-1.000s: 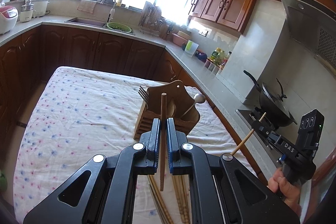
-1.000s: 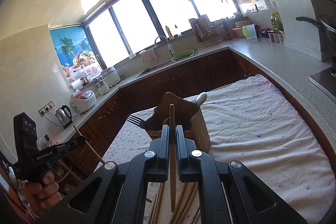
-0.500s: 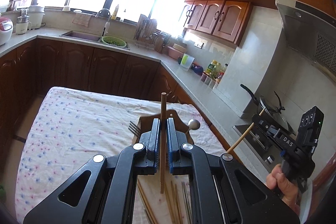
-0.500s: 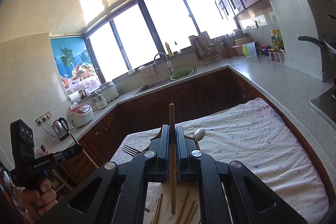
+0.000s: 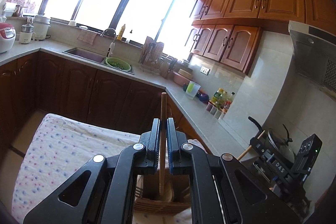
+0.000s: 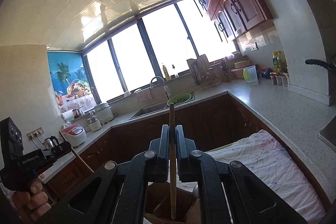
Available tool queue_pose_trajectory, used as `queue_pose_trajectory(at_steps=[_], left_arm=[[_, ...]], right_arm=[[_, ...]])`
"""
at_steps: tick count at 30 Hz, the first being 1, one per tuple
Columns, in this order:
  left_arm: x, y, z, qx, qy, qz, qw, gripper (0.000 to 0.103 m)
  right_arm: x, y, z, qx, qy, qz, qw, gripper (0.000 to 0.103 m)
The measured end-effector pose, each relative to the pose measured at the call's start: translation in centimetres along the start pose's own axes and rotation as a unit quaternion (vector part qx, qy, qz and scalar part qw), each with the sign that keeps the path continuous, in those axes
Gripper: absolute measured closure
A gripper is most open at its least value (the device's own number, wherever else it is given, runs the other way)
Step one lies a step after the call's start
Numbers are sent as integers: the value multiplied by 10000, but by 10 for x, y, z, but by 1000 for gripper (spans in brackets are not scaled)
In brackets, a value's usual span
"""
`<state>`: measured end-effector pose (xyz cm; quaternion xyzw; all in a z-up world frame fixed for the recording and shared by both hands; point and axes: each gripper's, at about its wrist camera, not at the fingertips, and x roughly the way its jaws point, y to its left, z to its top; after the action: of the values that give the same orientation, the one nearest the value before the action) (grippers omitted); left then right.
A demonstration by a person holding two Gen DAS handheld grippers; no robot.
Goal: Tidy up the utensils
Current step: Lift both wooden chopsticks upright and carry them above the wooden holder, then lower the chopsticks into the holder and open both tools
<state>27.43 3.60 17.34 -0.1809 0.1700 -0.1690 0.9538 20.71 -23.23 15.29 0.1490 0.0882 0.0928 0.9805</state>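
**Over the holder: a chopstick in each gripper**

Left wrist view: our left gripper point(image 5: 163, 129) is pinched on a dark chopstick point(image 5: 163, 110), held upright. Its lower end hangs over the wooden holder point(image 5: 155, 204) on the flowered cloth point(image 5: 63, 150). At the right edge, our right gripper point(image 5: 257, 141) pinches a pale chopstick point(image 5: 250, 147).

Right wrist view: our right gripper point(image 6: 172, 138) clamps that pale chopstick point(image 6: 171, 119), tip above the holder point(image 6: 189, 198). Left gripper point(image 6: 67, 145) shows at left, hand point(image 6: 31, 196) below it.

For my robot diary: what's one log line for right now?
left gripper: shut on chopstick | right gripper: shut on chopstick | both above wooden holder
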Motion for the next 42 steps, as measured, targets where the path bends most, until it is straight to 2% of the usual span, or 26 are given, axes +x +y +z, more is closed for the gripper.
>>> queue_pose_trajectory(at_steps=[9,18,34,35,37,39,40,41,42], left_arm=[[41,17,-40,-155,270,181,9994,98],[72,20,-73,38,769,344,9964,97],[72,19,-73,56,812,407,9959,97],[71,19,-72,47,823,398,9958,96],[69,19,-71,31,825,358,9959,89],[64,18,-70,32,770,341,9964,66],[61,17,-69,22,714,340,9969,61],[57,16,-68,18,661,336,9972,55],[54,15,-67,29,629,323,9975,53]], right_arm=[[30,-6,-40,-83,155,-135,9998,97],[47,-16,-72,-40,586,-219,9980,97],[50,-24,-72,107,720,-263,9970,97],[50,-24,-71,111,737,-265,9969,93],[48,-25,-71,166,735,-256,9968,92],[46,-27,-70,239,740,-262,9966,89],[44,-28,-69,287,719,-236,9967,76],[41,-30,-67,335,673,-195,9970,56],[38,-31,-66,368,616,-169,9973,48]])
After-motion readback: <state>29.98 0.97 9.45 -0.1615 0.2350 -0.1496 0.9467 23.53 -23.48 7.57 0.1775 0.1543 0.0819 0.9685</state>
